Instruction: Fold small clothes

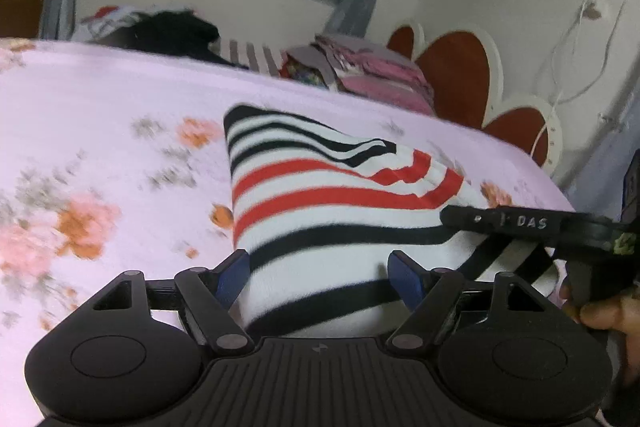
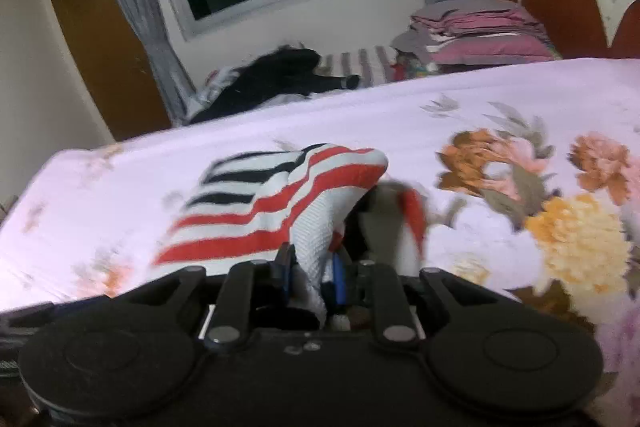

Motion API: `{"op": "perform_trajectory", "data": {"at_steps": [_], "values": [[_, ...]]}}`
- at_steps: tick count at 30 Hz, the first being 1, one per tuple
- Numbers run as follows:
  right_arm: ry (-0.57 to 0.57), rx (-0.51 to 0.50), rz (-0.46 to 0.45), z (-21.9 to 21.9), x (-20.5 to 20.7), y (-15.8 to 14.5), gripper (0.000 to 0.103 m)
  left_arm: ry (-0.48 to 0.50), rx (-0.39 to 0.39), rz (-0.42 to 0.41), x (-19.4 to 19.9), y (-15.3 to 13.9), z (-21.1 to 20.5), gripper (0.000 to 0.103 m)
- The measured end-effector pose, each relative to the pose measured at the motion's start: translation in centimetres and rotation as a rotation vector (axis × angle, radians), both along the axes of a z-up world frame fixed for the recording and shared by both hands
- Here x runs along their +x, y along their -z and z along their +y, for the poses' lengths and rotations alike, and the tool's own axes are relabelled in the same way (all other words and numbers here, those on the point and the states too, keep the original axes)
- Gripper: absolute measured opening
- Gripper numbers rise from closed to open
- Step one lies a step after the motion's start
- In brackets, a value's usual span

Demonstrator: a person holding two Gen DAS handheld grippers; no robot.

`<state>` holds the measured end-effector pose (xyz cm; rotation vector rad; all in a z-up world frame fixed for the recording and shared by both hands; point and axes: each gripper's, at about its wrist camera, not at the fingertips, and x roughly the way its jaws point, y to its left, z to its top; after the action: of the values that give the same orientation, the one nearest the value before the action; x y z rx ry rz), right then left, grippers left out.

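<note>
A small white garment with red and black stripes (image 1: pixel 320 195) lies on the floral pink bedsheet (image 1: pixel 100 115). My left gripper (image 1: pixel 320 275) is open, its blue pads either side of the garment's near end, not pinching it. My right gripper (image 2: pixel 312 271) is shut on a white fold of the same garment (image 2: pixel 280 195) and lifts that edge off the sheet. The right gripper also shows at the right of the left wrist view (image 1: pixel 512 223), over the garment's right edge.
A stack of folded pink and grey clothes (image 2: pixel 480 31) sits at the far side by the red-and-white headboard (image 1: pixel 460 75). A dark heap of clothes (image 2: pixel 280 75) lies at the far left under the window. The bedsheet (image 2: pixel 520 147) spreads right.
</note>
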<state>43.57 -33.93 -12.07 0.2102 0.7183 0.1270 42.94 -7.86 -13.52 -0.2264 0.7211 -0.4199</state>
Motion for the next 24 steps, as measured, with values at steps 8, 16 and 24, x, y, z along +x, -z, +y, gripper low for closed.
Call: {"op": "perform_trajectory", "data": {"at_steps": [8,16,24], "values": [[0.072,0.081,0.102,-2.4,0.0,2.6,0.028,0.018,0.059,0.066,0.8,2.2,-0.9,0.075],[0.046,0.132,0.121,-3.6,-4.6,1.0,0.031,0.028,0.054,0.089,0.6,2.4,-0.7,0.075],[0.101,0.27,0.16,-4.0,-7.9,2.1,0.02,0.048,0.085,0.1,0.2,3.1,0.0,0.075]]}}
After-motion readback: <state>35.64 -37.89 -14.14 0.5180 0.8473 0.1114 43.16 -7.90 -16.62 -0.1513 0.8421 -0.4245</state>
